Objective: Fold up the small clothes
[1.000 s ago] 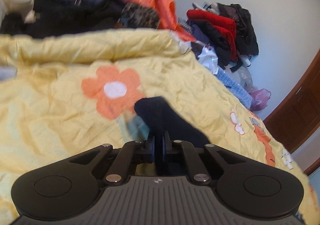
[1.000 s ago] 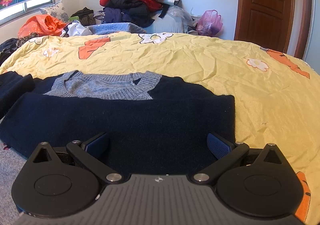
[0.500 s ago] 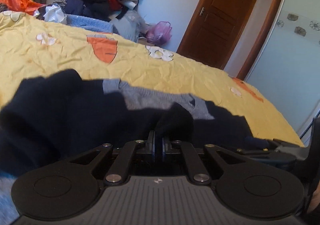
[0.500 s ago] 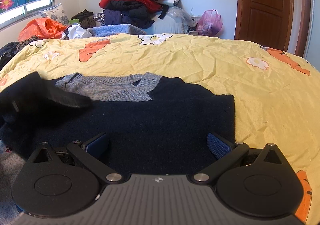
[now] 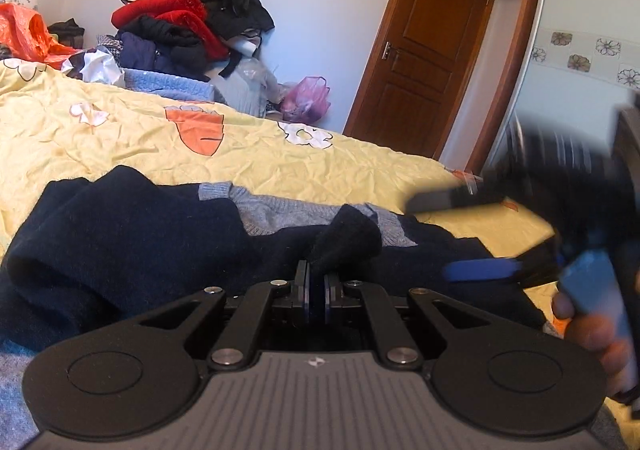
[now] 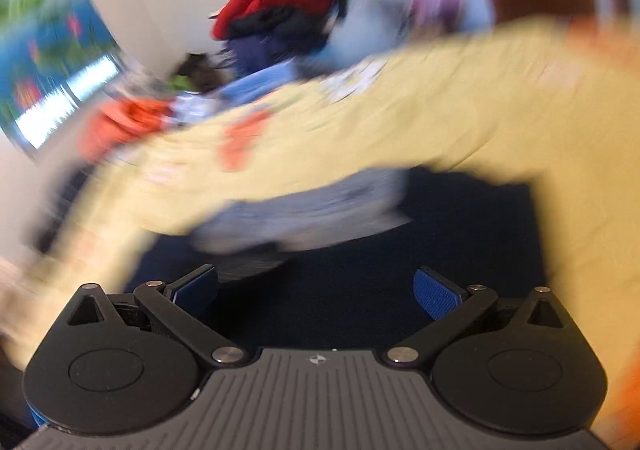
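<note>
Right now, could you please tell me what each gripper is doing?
Left gripper: closed on a fold of the navy sweater.
Right gripper: open, holding nothing, above the sweater.

The left wrist camera sits low and close over the dark navy knit sweater point(image 5: 132, 234). It looks across the yellow flowered bedspread point(image 5: 120, 138) to the brown wooden door point(image 5: 424, 58) at upper right. The right wrist camera is also low and close, tilted and blurry. Both views share the sweater, the bedspread and the messy red-and-black clothes pile point(image 6: 288, 2).
</note>
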The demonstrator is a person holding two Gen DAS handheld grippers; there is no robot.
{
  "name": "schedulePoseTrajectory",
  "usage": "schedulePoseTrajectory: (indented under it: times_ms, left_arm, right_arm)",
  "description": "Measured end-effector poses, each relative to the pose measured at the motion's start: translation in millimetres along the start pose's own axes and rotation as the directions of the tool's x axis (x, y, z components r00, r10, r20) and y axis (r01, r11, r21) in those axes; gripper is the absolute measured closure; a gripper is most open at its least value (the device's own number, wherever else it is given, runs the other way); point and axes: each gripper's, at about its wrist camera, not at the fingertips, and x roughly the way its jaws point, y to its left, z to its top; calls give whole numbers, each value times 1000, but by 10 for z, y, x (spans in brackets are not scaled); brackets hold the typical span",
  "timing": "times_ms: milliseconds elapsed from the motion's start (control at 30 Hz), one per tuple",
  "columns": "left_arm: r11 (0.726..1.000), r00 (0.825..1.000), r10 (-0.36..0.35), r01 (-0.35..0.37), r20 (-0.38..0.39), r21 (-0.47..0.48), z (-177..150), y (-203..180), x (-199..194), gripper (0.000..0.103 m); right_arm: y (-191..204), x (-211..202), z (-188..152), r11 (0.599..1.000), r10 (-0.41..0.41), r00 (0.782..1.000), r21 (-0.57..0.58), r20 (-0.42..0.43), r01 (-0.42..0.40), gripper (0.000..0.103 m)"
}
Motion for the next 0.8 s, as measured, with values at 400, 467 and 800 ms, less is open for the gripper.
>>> schedulePoseTrajectory:
  times_ms: [400,467,800]
  left_arm:
    - [998,1000,13,-14,19,59,-15,-82,-34,93]
    - [998,999,30,-31,24,61,-18,-91,-39,79]
    - [998,988,51,-55,143,28,-21,-24,-190,16]
  right_arm:
    - [288,674,115,997,-54,983,46,-177,63,87]
    - [272,635,127,997,-56,986,34,-158,62,90]
    - [-202,-97,572,990,-134,990,-56,-39,131,91]
